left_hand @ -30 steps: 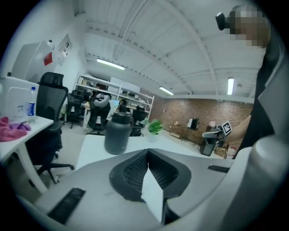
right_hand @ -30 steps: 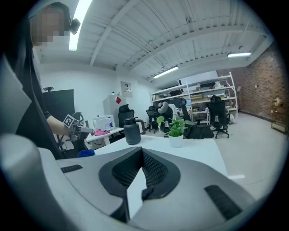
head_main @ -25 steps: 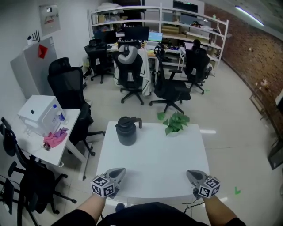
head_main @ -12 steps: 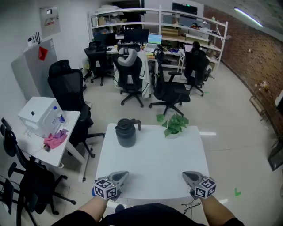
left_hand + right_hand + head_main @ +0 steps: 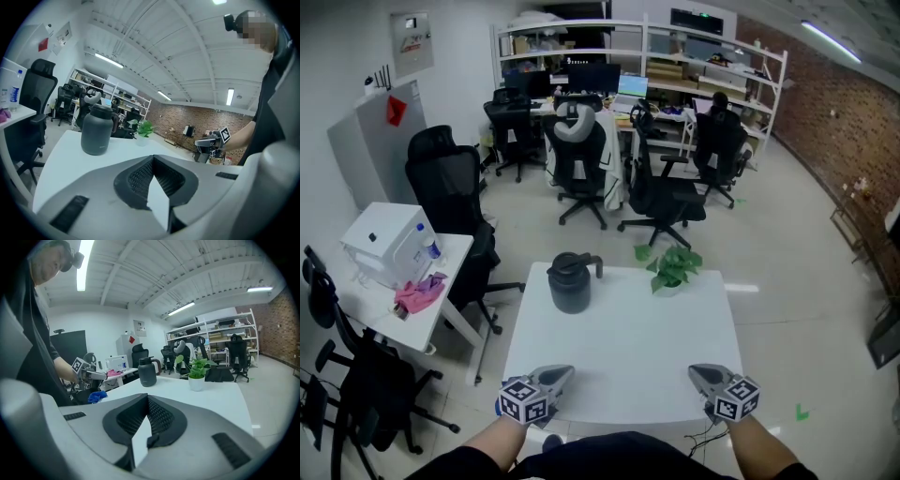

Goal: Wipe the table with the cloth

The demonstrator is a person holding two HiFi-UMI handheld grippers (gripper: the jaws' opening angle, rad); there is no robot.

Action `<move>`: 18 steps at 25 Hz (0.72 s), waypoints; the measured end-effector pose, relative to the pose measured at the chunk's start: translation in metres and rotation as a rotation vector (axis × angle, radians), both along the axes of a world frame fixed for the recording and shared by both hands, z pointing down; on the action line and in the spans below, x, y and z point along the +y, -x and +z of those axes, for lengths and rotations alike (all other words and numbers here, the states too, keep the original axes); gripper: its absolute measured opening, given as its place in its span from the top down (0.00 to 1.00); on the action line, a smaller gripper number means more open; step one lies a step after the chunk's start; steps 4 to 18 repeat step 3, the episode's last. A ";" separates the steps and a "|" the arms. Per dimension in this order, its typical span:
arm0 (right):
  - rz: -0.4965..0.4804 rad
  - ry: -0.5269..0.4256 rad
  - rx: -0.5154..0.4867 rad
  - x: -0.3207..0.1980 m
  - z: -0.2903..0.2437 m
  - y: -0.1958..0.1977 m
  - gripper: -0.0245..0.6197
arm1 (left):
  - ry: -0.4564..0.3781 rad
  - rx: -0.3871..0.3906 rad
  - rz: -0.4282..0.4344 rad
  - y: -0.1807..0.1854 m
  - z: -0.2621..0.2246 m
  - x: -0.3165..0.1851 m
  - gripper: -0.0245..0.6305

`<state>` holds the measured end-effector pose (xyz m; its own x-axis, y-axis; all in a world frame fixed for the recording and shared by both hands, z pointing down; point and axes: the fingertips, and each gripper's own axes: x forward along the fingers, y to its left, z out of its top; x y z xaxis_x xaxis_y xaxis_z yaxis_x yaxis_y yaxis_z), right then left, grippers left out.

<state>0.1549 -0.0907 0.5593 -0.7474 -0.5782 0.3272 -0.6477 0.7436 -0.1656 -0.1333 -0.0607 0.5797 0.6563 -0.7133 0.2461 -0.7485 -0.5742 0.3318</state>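
both pairs of jaws are together, with nothing between them: the left gripper (image 5: 561,374) shows its two dark pads meeting in its own view, and the right gripper (image 5: 697,371) looks the same in its view. each gripper is held in one hand at the near edge of the white counter (image 5: 619,347), the left one at about 7 o'clock and the right one at about 5 o'clock, well apart from each other, with their tips just over the edge. both point roughly toward 12 o'clock, slightly downward. on the counter a dark jug (image 5: 571,281) with a handle stands upright at about 11 o'clock, and a small green plant (image 5: 672,266) in a white pot stands at about 1 o'clock, near the far edge. the rest of the counter top is bare white. the pink cloth (image 5: 417,294) is not on this counter: it lies crumpled on a second, smaller side counter (image 5: 422,325) at about 9 o'clock, well apart from both grippers. on that side counter there is also a white box (image 5: 386,242) and a clear bottle (image 5: 427,246) just beside it, toward 12 o'clock from the cloth. in the right gripper view a small blue crumpled thing (image 5: 97,396) shows just below the left gripper; i cannot tell what it is. a black office chair (image 5: 450,187) stands between the two counters, toward 10 o'clock.
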 end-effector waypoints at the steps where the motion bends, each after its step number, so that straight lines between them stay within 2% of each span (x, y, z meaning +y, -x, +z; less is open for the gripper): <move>1: 0.001 0.000 0.002 0.001 0.000 0.000 0.95 | 0.001 -0.001 0.002 0.000 0.000 0.001 0.96; 18: 0.001 -0.001 0.004 0.002 -0.001 -0.001 0.95 | 0.002 -0.005 0.006 0.000 0.001 0.003 0.96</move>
